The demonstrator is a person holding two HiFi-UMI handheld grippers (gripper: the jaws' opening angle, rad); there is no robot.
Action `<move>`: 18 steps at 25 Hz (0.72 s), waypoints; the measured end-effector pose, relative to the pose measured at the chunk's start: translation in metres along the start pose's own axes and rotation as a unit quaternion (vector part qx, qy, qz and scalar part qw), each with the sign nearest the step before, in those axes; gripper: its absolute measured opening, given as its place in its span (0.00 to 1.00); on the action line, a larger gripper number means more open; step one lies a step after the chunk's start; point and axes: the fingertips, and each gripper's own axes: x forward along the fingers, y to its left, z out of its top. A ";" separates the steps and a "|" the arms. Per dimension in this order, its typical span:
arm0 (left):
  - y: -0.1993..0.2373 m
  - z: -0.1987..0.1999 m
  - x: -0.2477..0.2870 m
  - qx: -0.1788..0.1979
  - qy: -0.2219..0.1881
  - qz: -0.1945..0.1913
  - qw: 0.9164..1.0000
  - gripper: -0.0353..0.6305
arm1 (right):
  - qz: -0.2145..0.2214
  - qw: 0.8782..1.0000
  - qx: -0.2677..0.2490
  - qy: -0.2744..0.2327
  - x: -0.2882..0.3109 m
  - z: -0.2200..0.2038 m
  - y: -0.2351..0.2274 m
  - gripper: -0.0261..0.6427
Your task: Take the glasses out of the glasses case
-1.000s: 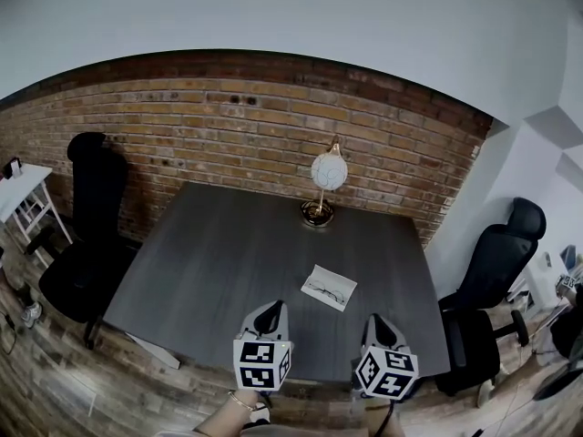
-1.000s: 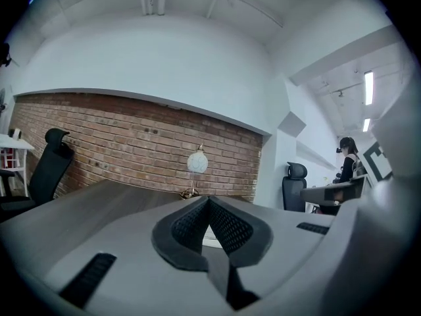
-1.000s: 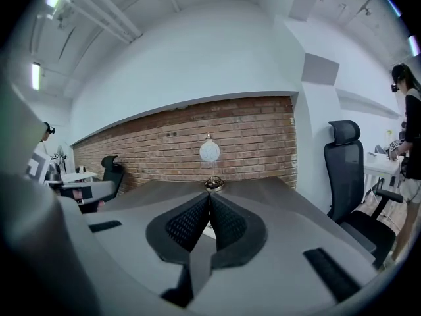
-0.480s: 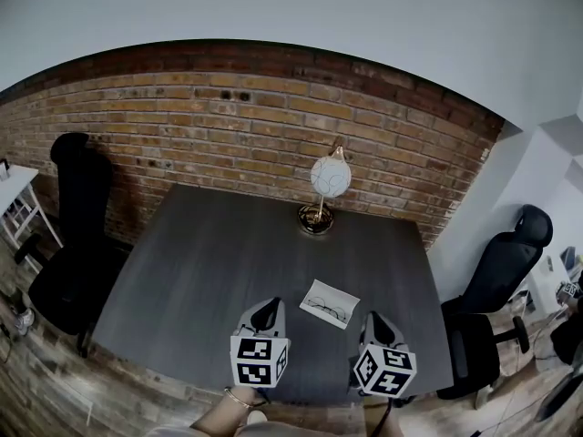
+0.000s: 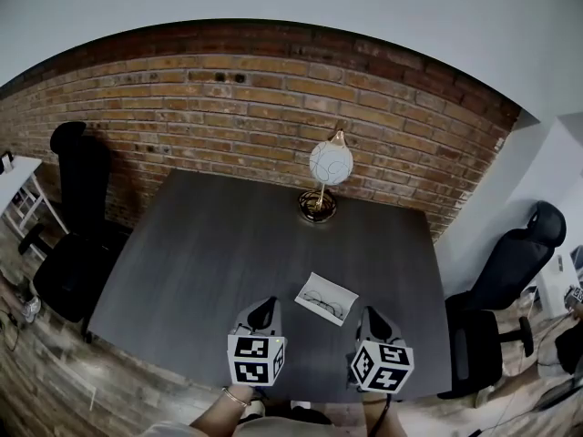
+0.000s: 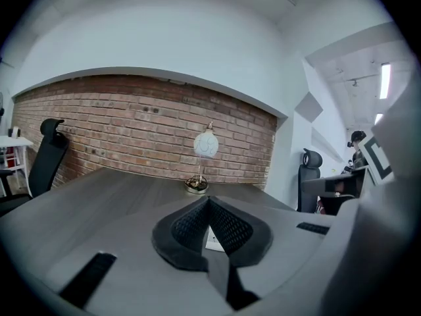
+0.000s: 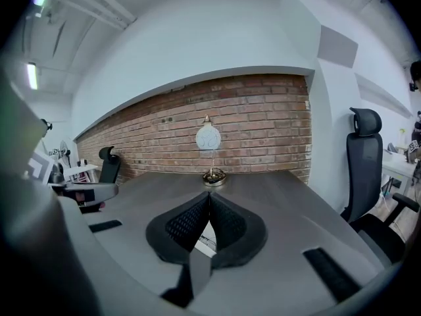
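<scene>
A white glasses case (image 5: 327, 298) lay flat on the dark gray table (image 5: 200, 262), near the edge closest to the person. The glasses (image 5: 322, 301) lay in it, thin and dark against the white. The case sat between the two grippers and a bit farther out on the table.

The left gripper (image 5: 265, 309) was held over the near edge of the table. The case was a little ahead of it and off to its right side, near but not touching. In the left gripper view, its two black jaws were pressed together at the tips, and nothing was held between them. A small white bit of the case showed just behind the jaws.

The right gripper (image 5: 371, 316) was held by the same edge. The case was a little ahead of it and off to its left side, near but not touching. Its jaws were pressed together too and held nothing. In the right gripper view, a bit of the case peeked out under the jaw tips.

Farther back on the table stood a lamp (image 5: 330, 164) with a round white shade and a gold foot, close to the brick wall (image 5: 228, 89). One black chair (image 5: 77, 235) stood at the left side of the table, and another black chair (image 5: 510, 271) stood at the right side.
</scene>
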 end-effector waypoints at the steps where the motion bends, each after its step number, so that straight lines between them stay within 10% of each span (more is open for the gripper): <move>1: -0.001 -0.001 0.000 0.002 0.001 0.003 1.000 0.07 | 0.005 1.000 -0.004 0.002 0.002 0.000 0.000 0.09; 18: 0.021 -0.019 0.007 -0.010 0.022 0.059 0.998 0.07 | 0.061 0.997 -0.036 0.027 0.030 -0.008 0.016 0.09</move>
